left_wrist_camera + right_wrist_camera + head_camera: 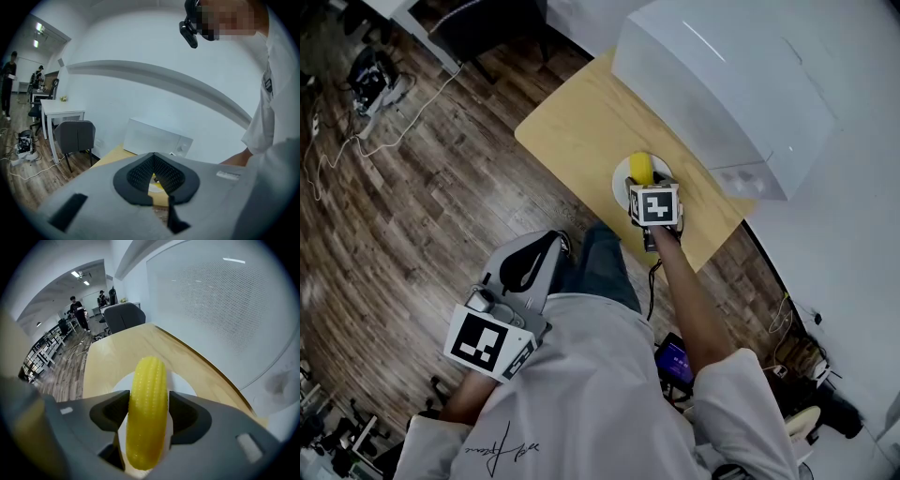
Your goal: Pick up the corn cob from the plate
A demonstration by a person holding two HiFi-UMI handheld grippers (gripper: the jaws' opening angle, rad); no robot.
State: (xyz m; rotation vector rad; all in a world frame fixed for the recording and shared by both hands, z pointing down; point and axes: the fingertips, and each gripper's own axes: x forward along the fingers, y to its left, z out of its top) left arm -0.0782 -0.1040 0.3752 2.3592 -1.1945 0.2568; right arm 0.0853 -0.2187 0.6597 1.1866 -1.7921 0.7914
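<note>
**ITEM: Right gripper at the cob, grip not yet made**

Right gripper (149,401): directly over the plate (183,383), pointing steeply down. Its jaws are spread, one on each side of the corn cob (147,420). The dark pads sit close against the cob's flanks but show no clear squeeze.

Corn cob: yellow, lying lengthwise across the middle of the plate, not lifted.

Plate: white and round, on the wooden table (577,131).

White appliance (722,84): on the far side of the plate, near it but not touching.

Left gripper (153,157): well apart from the plate, off the table on the person's side. Its pad tips are pressed together on nothing.

Hazards, as judged:
- The cob is round and smooth-looking, so an off-centre closure could squirt it out endways or roll it off the plate.
- Jaw tips carried too low could strike the plate and shove it across the table.
- A light pinch might let the cob slip on lifting.

Markings: the marker cube (655,204) carries black-and-white squares only. The pale tags on both gripper bodies and the script on the shirt are too small to read.
</note>
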